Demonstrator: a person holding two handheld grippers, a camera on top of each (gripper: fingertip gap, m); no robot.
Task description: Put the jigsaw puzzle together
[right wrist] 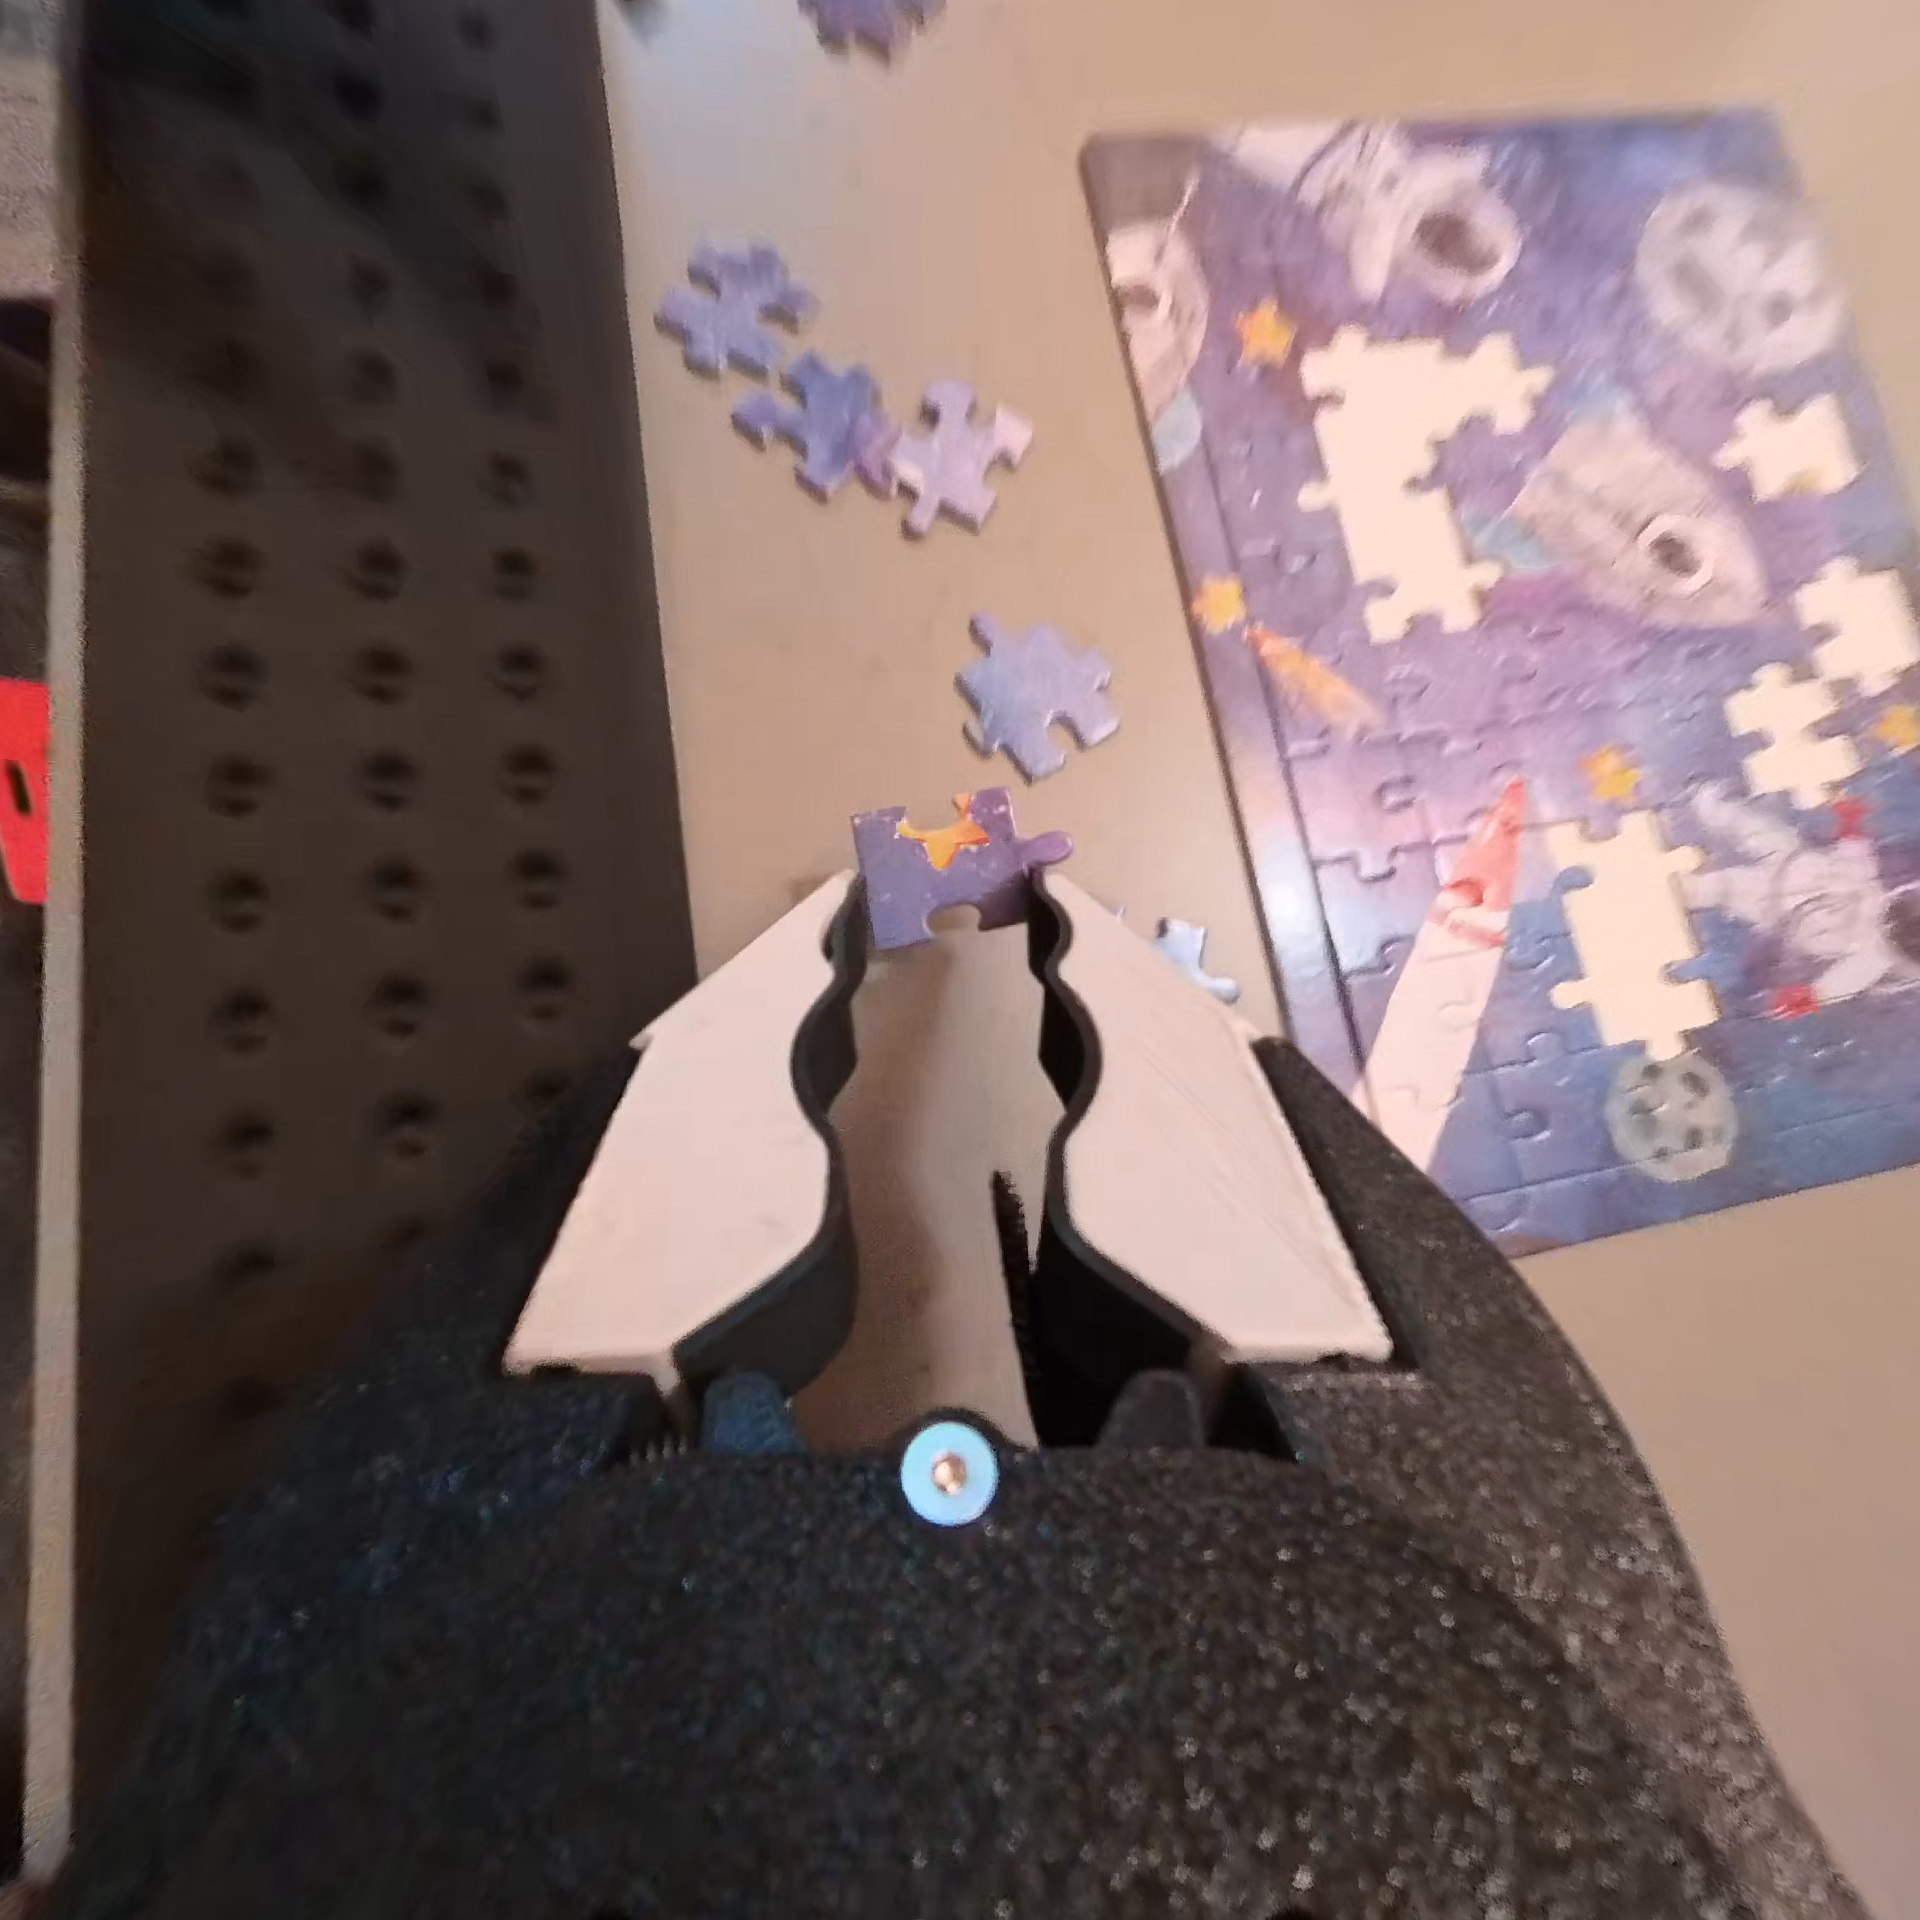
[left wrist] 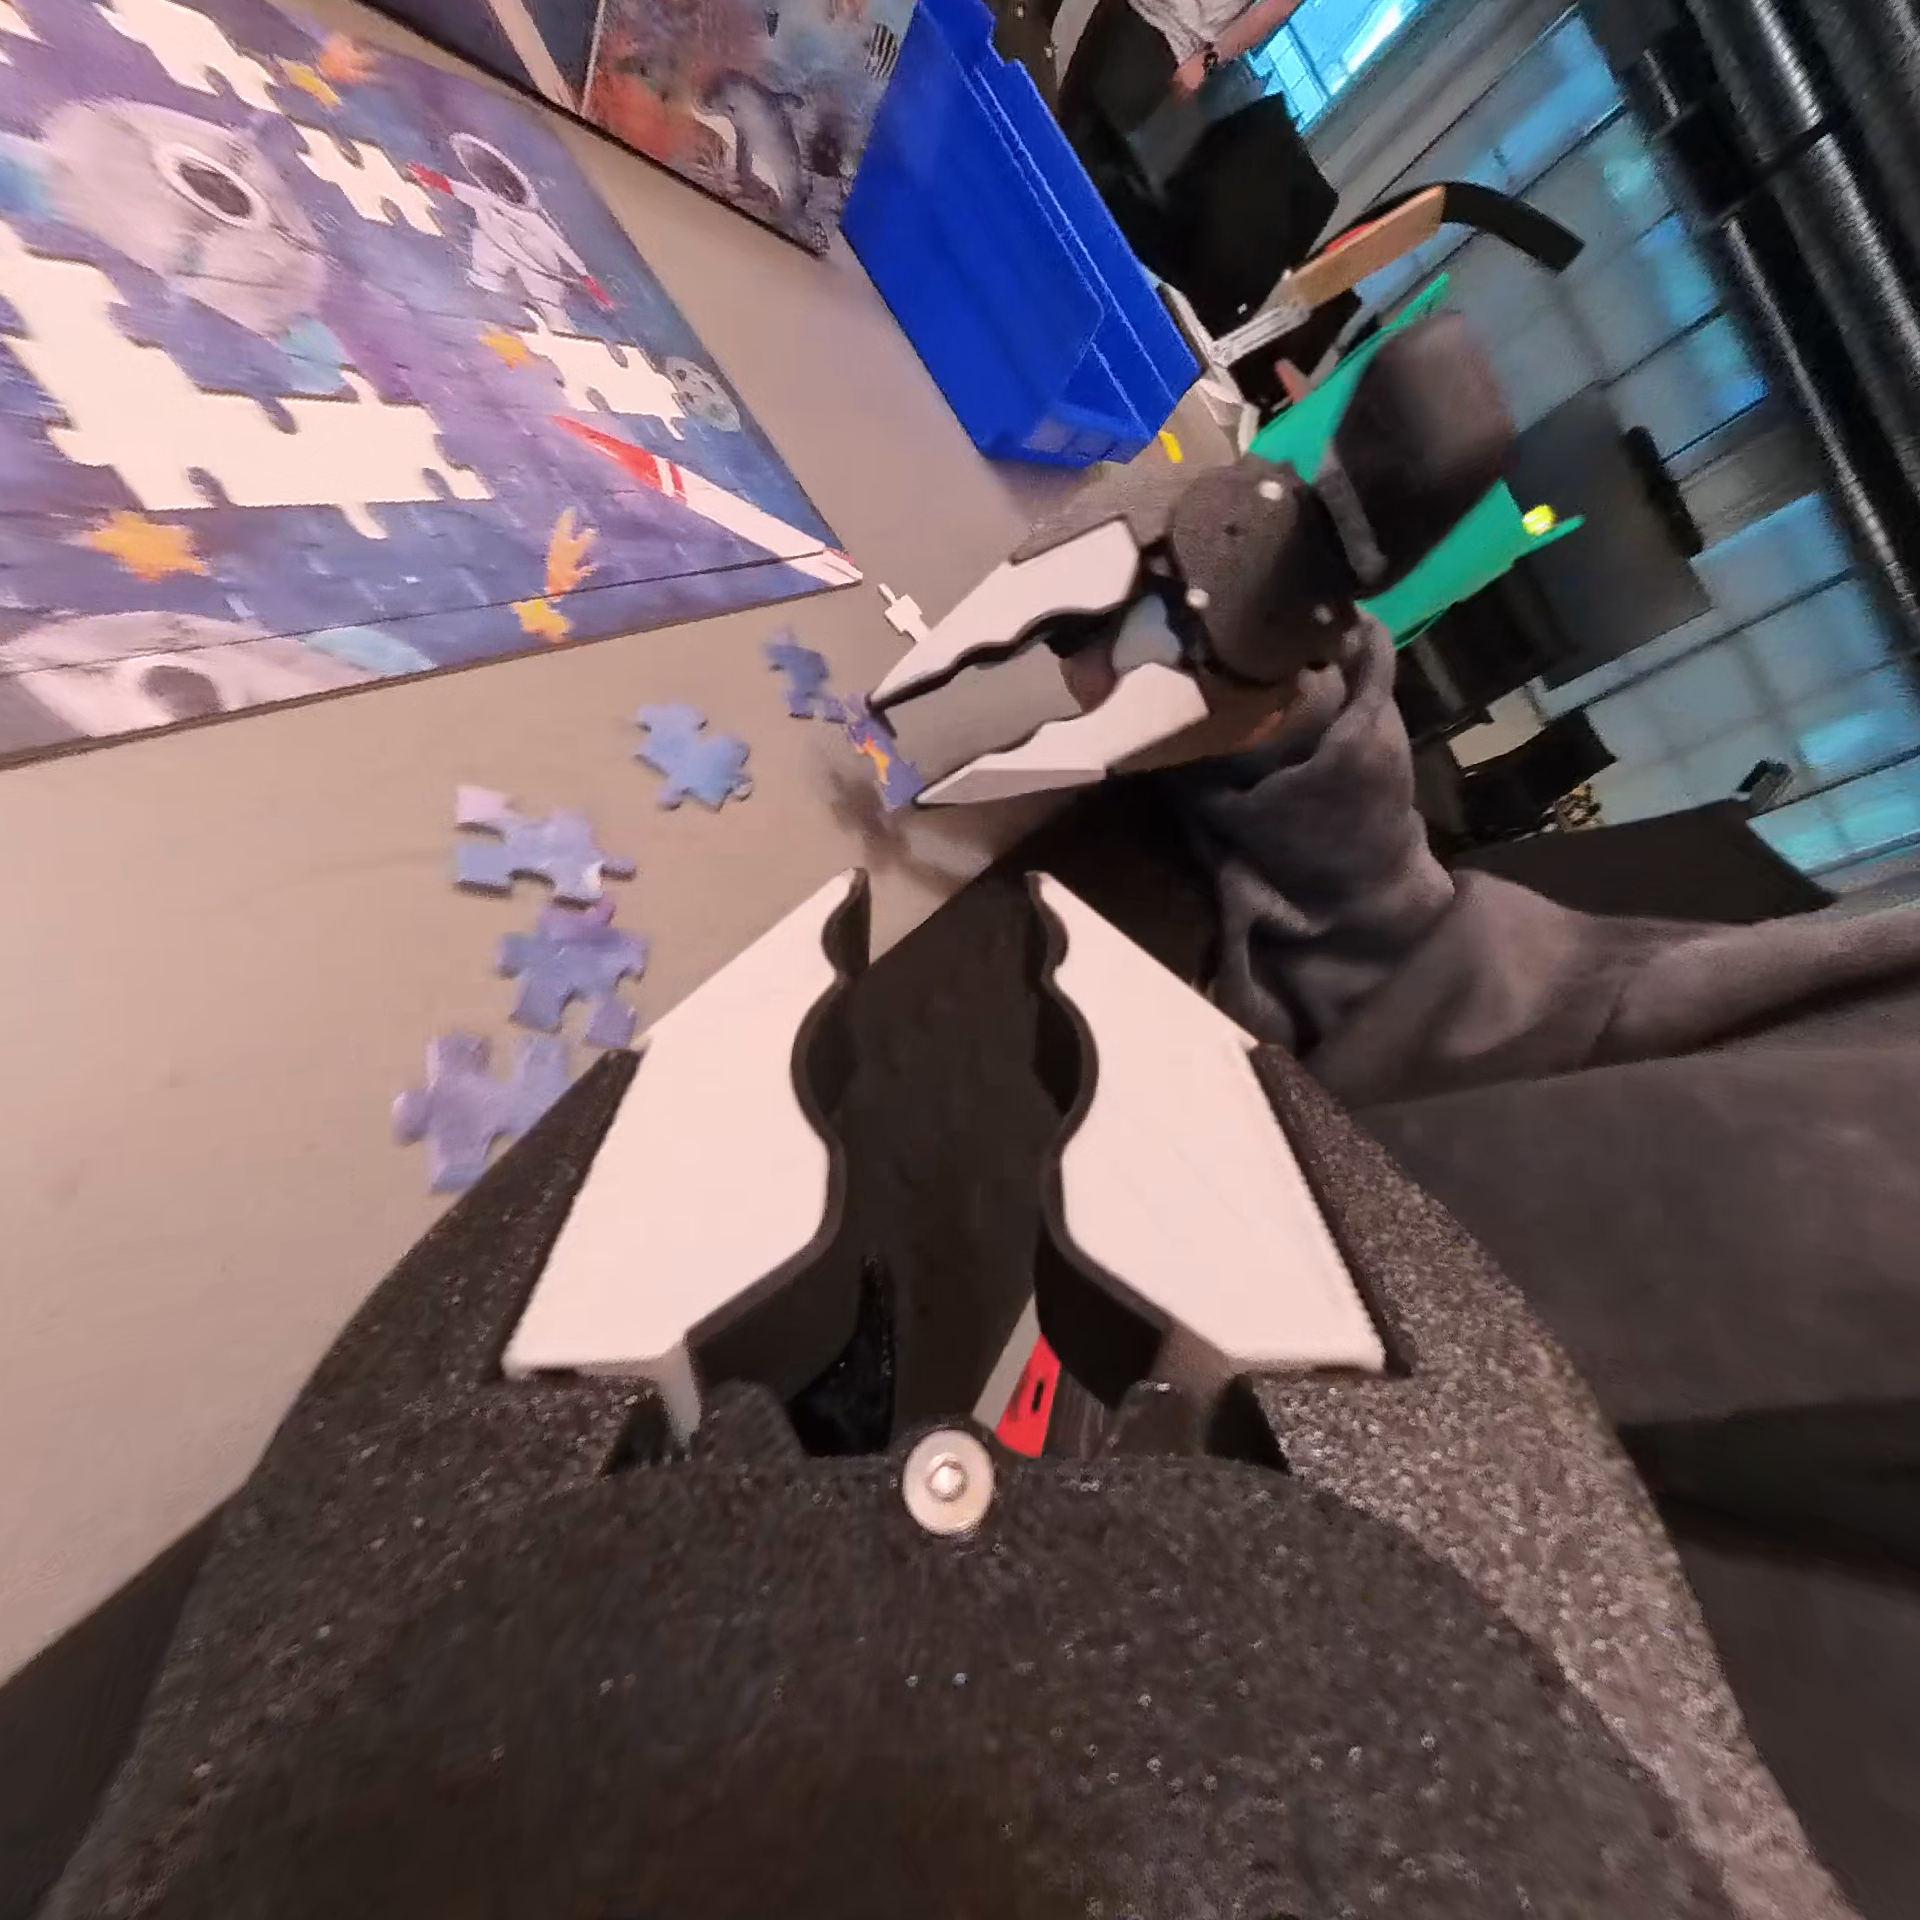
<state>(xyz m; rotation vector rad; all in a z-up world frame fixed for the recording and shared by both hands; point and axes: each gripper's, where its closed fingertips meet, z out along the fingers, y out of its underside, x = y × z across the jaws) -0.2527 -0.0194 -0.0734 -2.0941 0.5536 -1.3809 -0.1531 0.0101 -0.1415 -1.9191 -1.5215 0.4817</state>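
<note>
A space-themed jigsaw board (left wrist: 343, 561) lies on the beige table, with several white gaps where pieces are absent; it also shows in the right wrist view (right wrist: 1351, 883). My right gripper (right wrist: 945, 904) is shut on a purple piece with an orange star (right wrist: 940, 857) and holds it above the table, left of the board. In the left wrist view the right gripper (left wrist: 899, 753) holds that piece (left wrist: 883, 764) just ahead of my left gripper (left wrist: 945, 914), which is open and empty. Loose blue pieces (left wrist: 694, 753) (right wrist: 1039, 691) lie beside the board.
A blue plastic bin (left wrist: 1018, 260) stands at the table's far side, beside a second picture board (left wrist: 727, 114). A black perforated panel (right wrist: 364, 623) runs along the left of the table. A dark grey sleeve (left wrist: 1351, 904) holds the right gripper. More loose pieces (right wrist: 831, 426) lie farther off. Tip to tip, the grippers are about 12 cm apart.
</note>
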